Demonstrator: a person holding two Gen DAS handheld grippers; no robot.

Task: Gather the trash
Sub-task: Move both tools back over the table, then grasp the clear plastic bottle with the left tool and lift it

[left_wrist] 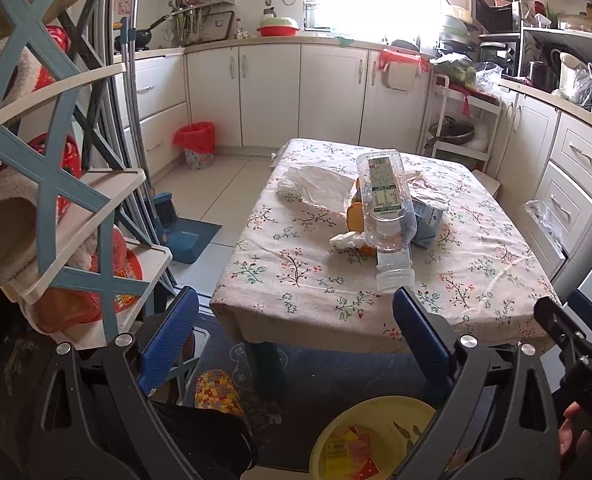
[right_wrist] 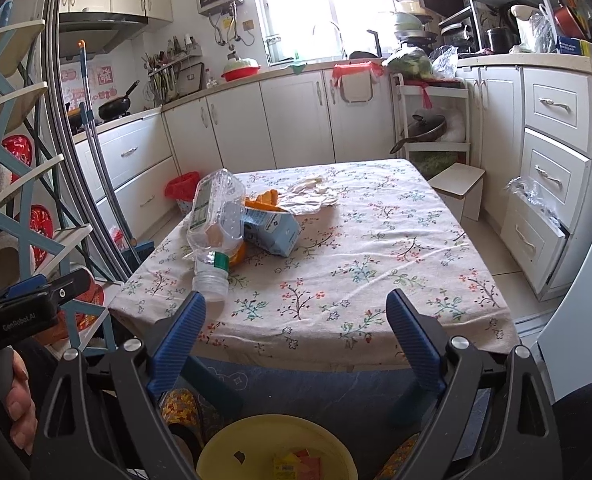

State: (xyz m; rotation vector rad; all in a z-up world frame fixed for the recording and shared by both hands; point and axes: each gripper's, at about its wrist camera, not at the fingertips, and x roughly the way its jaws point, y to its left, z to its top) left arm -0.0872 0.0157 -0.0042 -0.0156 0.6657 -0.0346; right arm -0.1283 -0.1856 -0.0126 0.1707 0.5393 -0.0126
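Both tongs were held short of the near edge of the bench (right_wrist: pixel 376 240), which was covered by a flowered cloth. The left tongs (left_wrist: pixel 296 316) stood apart and empty, as did the right tongs (right_wrist: pixel 296 316). The trash lay heaped on the bench: a clear plastic bottle (left_wrist: pixel 386 208) with its cap toward the camera, resting on a blue carton (right_wrist: pixel 271 228) and orange peel (right_wrist: pixel 261 198), with crumpled white paper (left_wrist: pixel 316 188) beside them. A yellow bowl (right_wrist: pixel 231 444) holding scraps sat on the floor below the tongs.
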